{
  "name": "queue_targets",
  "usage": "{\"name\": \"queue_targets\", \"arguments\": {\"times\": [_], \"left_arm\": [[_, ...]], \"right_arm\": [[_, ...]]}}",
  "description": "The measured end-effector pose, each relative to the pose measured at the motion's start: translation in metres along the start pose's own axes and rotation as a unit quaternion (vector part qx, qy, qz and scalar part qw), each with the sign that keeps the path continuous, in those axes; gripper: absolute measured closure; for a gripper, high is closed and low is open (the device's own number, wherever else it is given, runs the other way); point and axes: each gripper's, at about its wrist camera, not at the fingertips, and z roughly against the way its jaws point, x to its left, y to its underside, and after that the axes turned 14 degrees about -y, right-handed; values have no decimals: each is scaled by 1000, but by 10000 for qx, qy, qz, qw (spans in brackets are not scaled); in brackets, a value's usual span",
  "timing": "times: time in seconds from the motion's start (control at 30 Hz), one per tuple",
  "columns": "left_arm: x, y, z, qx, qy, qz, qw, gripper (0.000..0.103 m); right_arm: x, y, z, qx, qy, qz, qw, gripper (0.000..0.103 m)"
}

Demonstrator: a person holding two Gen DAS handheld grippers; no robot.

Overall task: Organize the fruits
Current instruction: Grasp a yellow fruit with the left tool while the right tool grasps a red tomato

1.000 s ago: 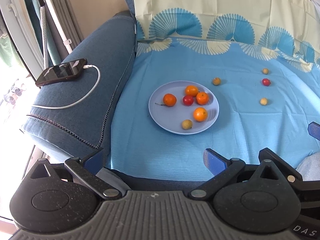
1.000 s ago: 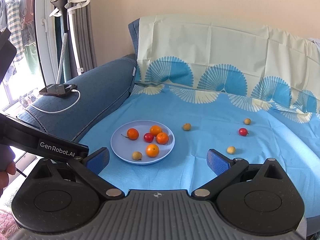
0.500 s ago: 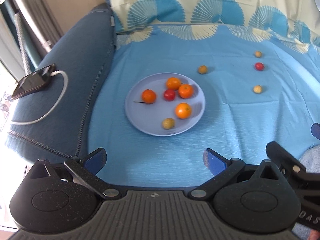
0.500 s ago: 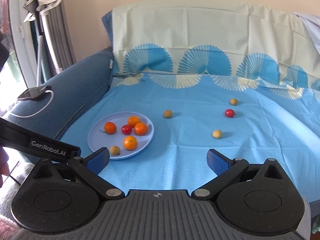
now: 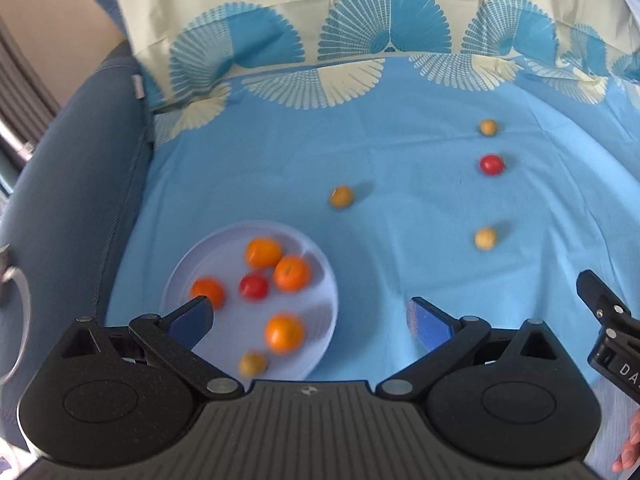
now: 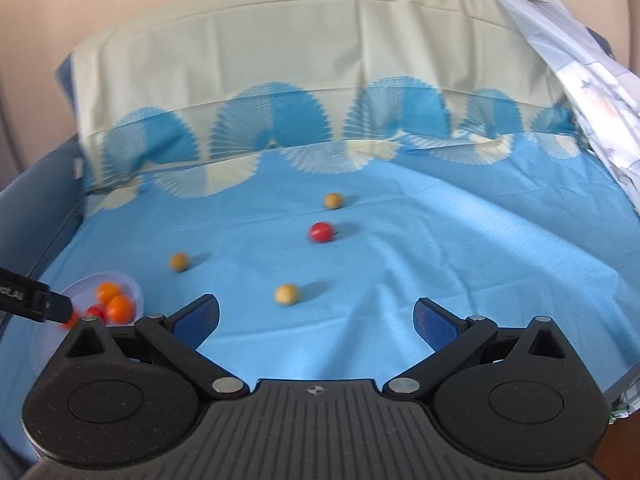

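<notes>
A pale blue plate lies on the blue cloth at the lower left and holds several oranges, a red fruit and a small yellow one. Loose on the cloth are a brownish fruit, a yellow fruit, a red fruit and a far yellow fruit. My left gripper hangs open over the plate's right side. My right gripper is open and empty, just short of the nearest yellow fruit, with the red fruit beyond.
A dark blue sofa arm borders the cloth on the left. The patterned cloth climbs the backrest behind. A pale sheet drapes at the far right. The cloth's front right edge drops off.
Both grippers have swung right and moved forward. The plate slid to the lower left in both views; the loose fruits are now nearer and more central. The phone has left the view.
</notes>
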Motion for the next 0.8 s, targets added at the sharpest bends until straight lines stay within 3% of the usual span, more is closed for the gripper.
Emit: {"name": "queue_targets", "arguments": {"times": [0.17, 0.4, 0.67, 0.7, 0.77, 0.8], "left_arm": [[-32, -48, -65, 305, 21, 71, 9995, 0], [-49, -102, -156, 737, -230, 230, 9968, 0], [-67, -114, -216, 1297, -129, -38, 9915, 0], [-67, -113, -216, 1261, -101, 2, 9920, 4], [-66, -112, -208, 1017, 167, -10, 9947, 38], [-67, -113, -204, 957, 234, -119, 9951, 73]], "right_arm": [[-32, -20, -65, 89, 119, -48, 9999, 1], [-60, -39, -166, 622, 0, 20, 9981, 1], [-67, -47, -244, 911, 32, 205, 9956, 1], [-66, -47, -251, 937, 30, 233, 9953, 1], [-64, -45, -258, 950, -82, 398, 9946, 5], [-61, -45, -256, 827, -120, 560, 9949, 20]]}}
